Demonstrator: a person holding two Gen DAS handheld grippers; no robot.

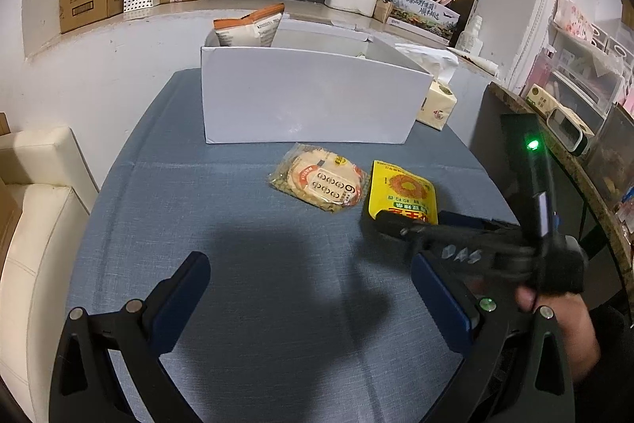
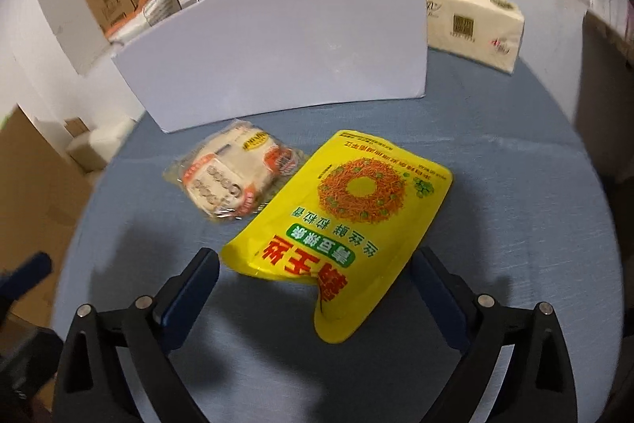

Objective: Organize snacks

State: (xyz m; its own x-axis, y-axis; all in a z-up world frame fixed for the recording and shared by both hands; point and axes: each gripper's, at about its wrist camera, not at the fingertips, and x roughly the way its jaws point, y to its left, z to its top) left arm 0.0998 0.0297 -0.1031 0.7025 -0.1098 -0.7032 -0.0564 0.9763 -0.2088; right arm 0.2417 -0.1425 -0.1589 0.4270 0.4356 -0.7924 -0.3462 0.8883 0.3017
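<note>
Right wrist view has the right gripper (image 2: 315,276) low over the blue tablecloth (image 2: 515,209), its jaws spread wide with the near end of the yellow snack pouch (image 2: 348,221) lying between them, not yet pinched. That near corner of the pouch curls up off the cloth. Standing beside the table, I would say the step in hand is the pick-up of this pouch, with the white box (image 2: 285,42) behind it as the likely place for it to go. One orange-trimmed bag (image 1: 251,26) already stands inside the box at its back left.

The next move, as I judge it, calls for closing the fingers on the raised near edge, then lifting high enough to clear the box's front wall.

The pouch lies flat otherwise, its long axis running from the gripper away toward the box and slanting a little right; its printed text reads upside down from here, so its top faces the gripper. The clear packet of round crackers (image 2: 237,177) sits just to its left, and the pouch's edge seems to overlap it slightly.

From the left wrist view, the left gripper (image 1: 313,280) hovers apart over bare cloth, fully open and empty.
</note>
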